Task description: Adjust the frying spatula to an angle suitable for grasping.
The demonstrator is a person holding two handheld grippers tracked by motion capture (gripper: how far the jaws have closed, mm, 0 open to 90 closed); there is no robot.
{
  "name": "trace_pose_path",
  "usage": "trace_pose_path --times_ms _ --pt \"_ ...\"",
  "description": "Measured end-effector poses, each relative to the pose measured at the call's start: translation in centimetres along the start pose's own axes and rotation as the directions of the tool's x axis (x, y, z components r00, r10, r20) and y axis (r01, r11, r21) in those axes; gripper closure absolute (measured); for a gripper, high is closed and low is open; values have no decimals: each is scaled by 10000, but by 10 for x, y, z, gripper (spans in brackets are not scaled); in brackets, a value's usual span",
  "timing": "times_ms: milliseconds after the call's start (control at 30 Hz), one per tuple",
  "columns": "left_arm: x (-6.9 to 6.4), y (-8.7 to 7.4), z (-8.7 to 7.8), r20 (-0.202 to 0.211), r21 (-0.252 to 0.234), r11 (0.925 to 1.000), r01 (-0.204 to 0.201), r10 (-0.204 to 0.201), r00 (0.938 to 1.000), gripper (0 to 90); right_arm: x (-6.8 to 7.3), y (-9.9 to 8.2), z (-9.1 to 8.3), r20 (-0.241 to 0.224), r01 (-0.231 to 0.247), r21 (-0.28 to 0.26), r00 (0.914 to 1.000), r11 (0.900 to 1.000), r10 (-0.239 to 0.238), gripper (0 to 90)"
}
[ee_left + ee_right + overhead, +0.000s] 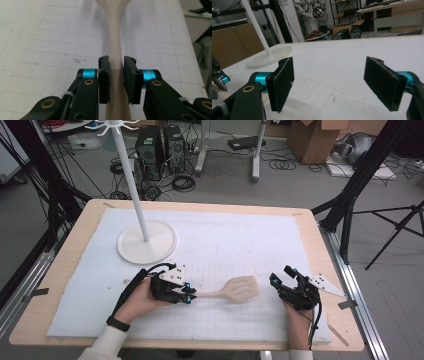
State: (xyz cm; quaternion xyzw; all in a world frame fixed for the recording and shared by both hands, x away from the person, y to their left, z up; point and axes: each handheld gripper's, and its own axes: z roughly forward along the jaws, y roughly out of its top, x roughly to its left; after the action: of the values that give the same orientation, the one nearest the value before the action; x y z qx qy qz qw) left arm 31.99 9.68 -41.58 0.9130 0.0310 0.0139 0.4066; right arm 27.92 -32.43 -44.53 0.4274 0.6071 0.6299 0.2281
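A pale beige slotted spatula (242, 287) lies level over the white gridded mat (240, 235), its head toward the right. My left gripper (189, 292) is shut on the handle's end. In the left gripper view the two black pads (104, 75) press on both sides of the handle (115, 37), which runs away from the camera. My right gripper (282, 275) rests right of the spatula's head, apart from it, jaws spread wide. The right gripper view shows its gripper (329, 72) open, with bare mat between the pads.
A white hanger stand (146, 242) with a round base and a tall pole stands on the mat at the back left; its base (270, 56) is also in the right gripper view. The wooden table edge (320, 270) runs close to my right hand.
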Motion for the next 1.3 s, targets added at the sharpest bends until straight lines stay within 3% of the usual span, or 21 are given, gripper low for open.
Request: trace_pose_path --times_ms 67,267,467,633,667,833,1000,1100,1133,1300 --pt "1 -1 3 277 1 9997 -232 232 9993 753 1 0 1 22 88 54 10000 9999 -88 232" --pt "4 -4 14 369 47 9970 -771 768 9964 753 1 0 2 -14 174 106 9998 9998 -174 232" --pt "7 -7 19 287 202 9970 -746 740 9968 750 0 0 4 -27 308 100 9995 9995 -308 232" --pt "7 -7 16 256 -12 9992 -411 412 9988 733 1 0 3 -6 234 220 9997 9995 -234 232" --pt "7 -6 14 260 -266 9994 -236 243 9994 685 1 0 3 -14 237 222 9997 9995 -237 231" --pt "6 -4 0 373 -877 9961 -117 150 9992 546 2 0 4 -36 238 240 9997 9994 -237 232" --pt "0 -9 -23 -272 -1312 9906 -398 365 9990 427 2 0 4 -61 282 247 9996 9993 -280 231" --pt "-5 -16 -41 -775 -1596 9861 -455 334 9964 396 2 0 4 -89 327 257 9994 9991 -325 231" --pt "-5 -16 -41 -775 -1596 9861 -455 334 9964 388 2 0 4 -89 327 257 9994 9991 -325 231" --pt "-13 -39 -72 -1605 -2393 9698 -479 91 9870 363 3 0 5 -164 423 364 9990 9984 -417 231"
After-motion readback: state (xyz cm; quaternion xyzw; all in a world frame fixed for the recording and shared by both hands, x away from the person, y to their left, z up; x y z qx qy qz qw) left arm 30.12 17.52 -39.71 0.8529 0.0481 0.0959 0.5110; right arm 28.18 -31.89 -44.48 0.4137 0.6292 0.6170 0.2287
